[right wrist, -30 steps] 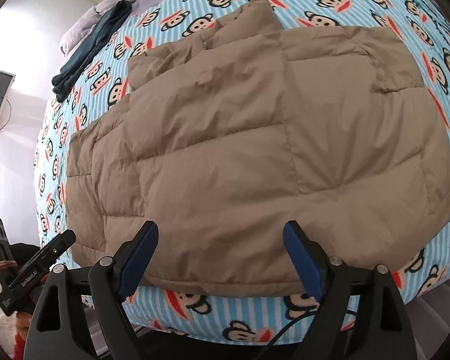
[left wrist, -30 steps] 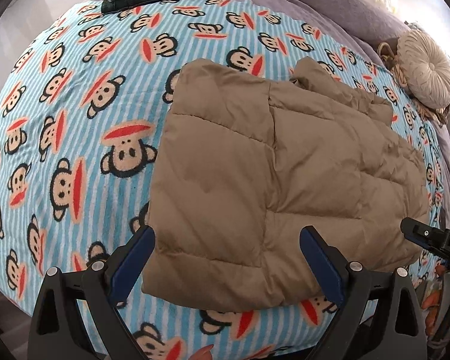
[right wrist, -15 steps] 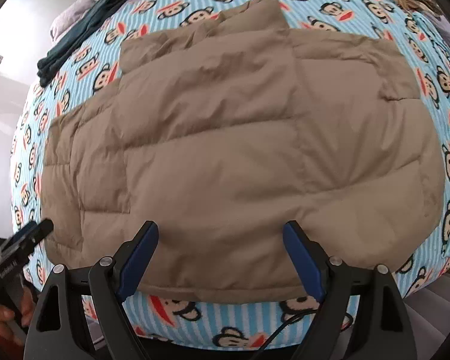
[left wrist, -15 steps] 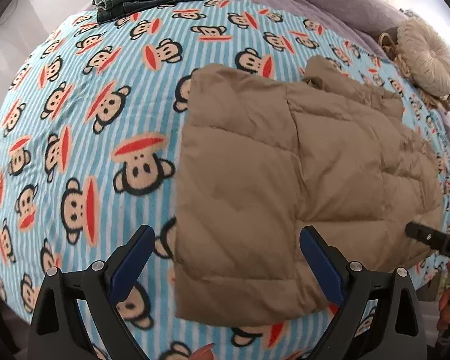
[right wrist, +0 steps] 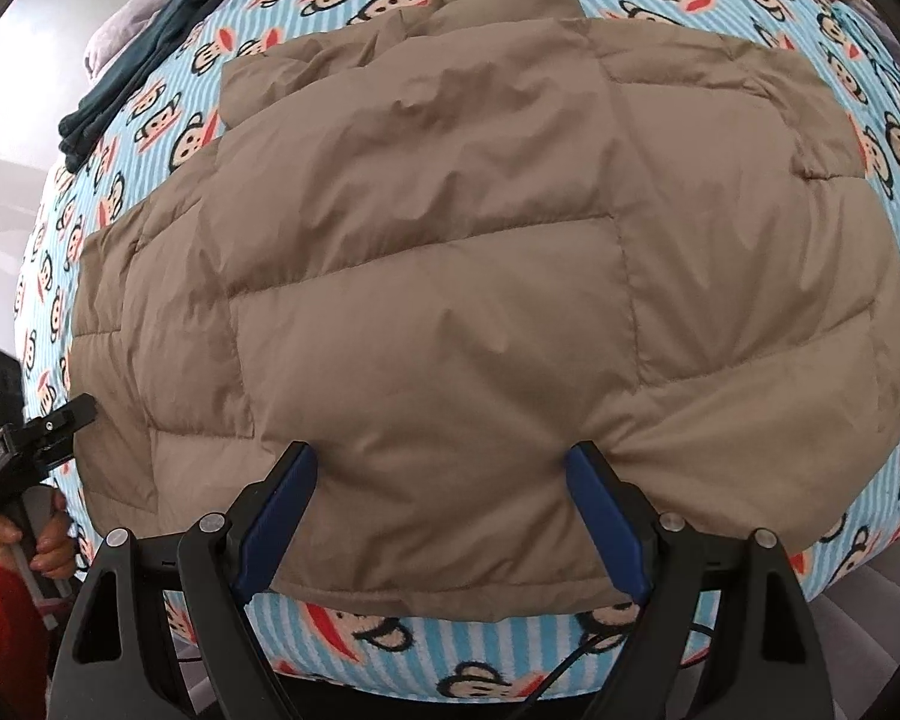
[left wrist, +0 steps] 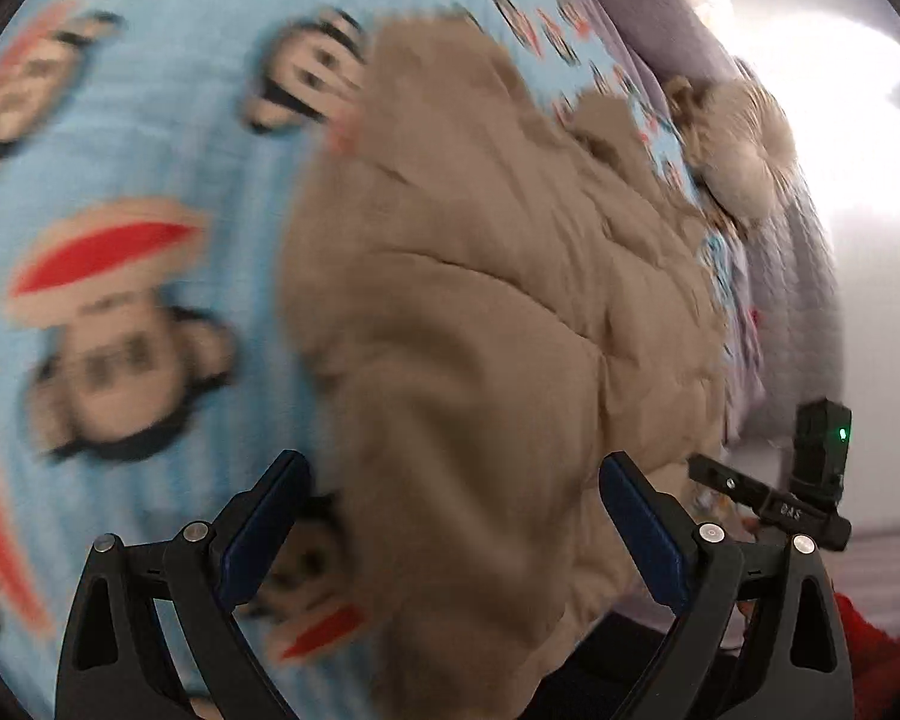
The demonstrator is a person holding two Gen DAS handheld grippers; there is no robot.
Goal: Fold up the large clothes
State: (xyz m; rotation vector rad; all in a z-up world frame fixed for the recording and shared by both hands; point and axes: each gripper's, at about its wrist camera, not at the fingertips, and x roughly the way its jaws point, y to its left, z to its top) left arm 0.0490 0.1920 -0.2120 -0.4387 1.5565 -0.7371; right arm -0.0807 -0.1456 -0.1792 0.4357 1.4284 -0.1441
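Note:
A tan quilted puffer jacket (right wrist: 450, 276) lies spread on a bed covered by a blue striped monkey-print blanket (right wrist: 342, 648). My right gripper (right wrist: 444, 468) is open, its blue pads on either side of the jacket's near hem, pressing into the padding. My left gripper (left wrist: 450, 474) is open at the jacket's (left wrist: 486, 324) left corner near the bed edge; that view is blurred by motion. The left gripper also shows at the left edge of the right wrist view (right wrist: 42, 432), and the right gripper's body shows in the left wrist view (left wrist: 810, 480).
Folded dark clothes (right wrist: 150, 54) lie at the far left of the bed. A round beige cushion (left wrist: 744, 150) sits at the far end by a grey quilt (left wrist: 798, 300). The bed's front edge is just below my grippers.
My left gripper has swung down and rightward toward the jacket's left corner, with heavy blur. My right gripper has moved in until the hem sits between its pads.

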